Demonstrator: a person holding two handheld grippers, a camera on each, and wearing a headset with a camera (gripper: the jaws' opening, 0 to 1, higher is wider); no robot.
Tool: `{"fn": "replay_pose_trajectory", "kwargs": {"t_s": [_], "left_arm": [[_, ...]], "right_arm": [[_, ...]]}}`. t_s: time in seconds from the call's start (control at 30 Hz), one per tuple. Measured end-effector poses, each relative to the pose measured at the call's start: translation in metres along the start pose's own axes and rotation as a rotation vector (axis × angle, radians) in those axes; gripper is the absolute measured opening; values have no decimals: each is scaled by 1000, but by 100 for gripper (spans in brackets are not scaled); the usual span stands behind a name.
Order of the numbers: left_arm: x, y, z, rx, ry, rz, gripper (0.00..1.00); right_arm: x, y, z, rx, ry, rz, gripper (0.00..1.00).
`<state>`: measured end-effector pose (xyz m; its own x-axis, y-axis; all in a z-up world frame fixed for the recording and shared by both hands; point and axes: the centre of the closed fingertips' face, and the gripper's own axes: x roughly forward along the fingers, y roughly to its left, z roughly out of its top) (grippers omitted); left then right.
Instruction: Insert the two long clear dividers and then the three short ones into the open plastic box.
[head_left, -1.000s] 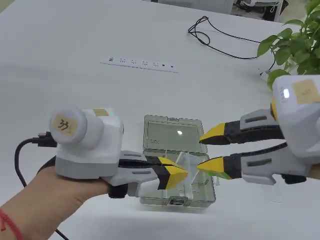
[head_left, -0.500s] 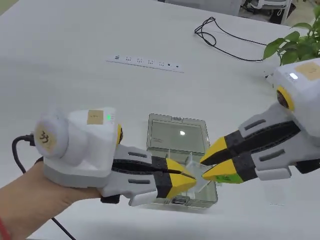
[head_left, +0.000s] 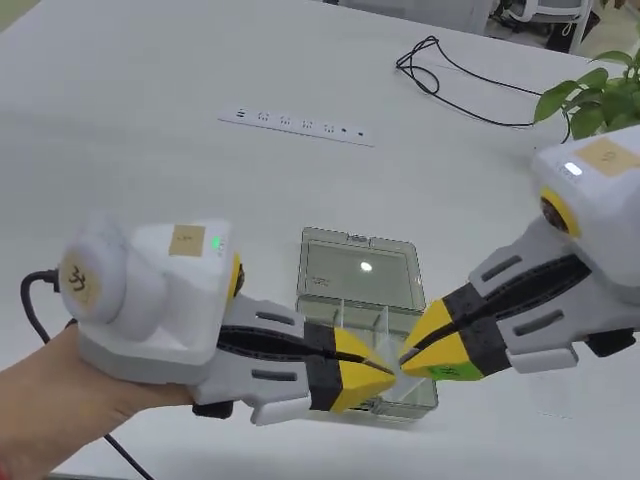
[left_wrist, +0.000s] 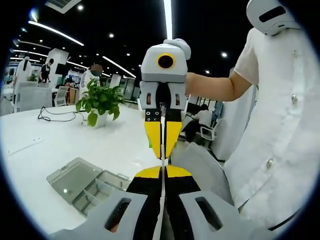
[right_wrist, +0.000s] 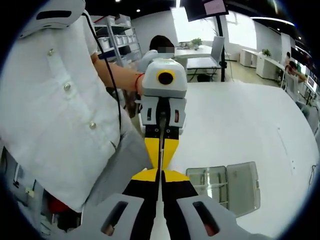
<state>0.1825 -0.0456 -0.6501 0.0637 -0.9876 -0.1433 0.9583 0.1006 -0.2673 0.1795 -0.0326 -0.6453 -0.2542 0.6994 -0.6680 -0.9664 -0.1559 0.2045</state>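
**Inspector:** Head view?
**Examiner:** The left hand-held gripper (head_left: 372, 368) and right hand-held gripper (head_left: 410, 358) met tip to tip at lower centre. Both were clenched on a clear divider (head_left: 392, 362), directly above the plastic box (head_left: 340, 275).
**Inspector:** Left gripper view?
**Examiner:** The divider was edge-on and the box (left_wrist: 75, 180) lay lower left.
**Inspector:** Right gripper view?
**Examiner:** The box (right_wrist: 227, 187) lay lower right. Both grippers were judged equally near.

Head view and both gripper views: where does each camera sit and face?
Head view: on the headset, looking down at the white table, open clear plastic box, both grippers, a hand.
Left gripper view: on the left gripper, facing the right gripper and white shirt.
Right gripper view: on the right gripper, facing back at the left.
Shared: box, thin clear divider between shut fingers.
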Motion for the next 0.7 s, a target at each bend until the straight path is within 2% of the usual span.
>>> {"fn": "replay_pose_trajectory", "kwargs": {"t_s": [0.7], "left_arm": [[-3,4,0,0,-2,25,0]], "right_arm": [[0,-5,1,-2,-5,-18,3]]}}
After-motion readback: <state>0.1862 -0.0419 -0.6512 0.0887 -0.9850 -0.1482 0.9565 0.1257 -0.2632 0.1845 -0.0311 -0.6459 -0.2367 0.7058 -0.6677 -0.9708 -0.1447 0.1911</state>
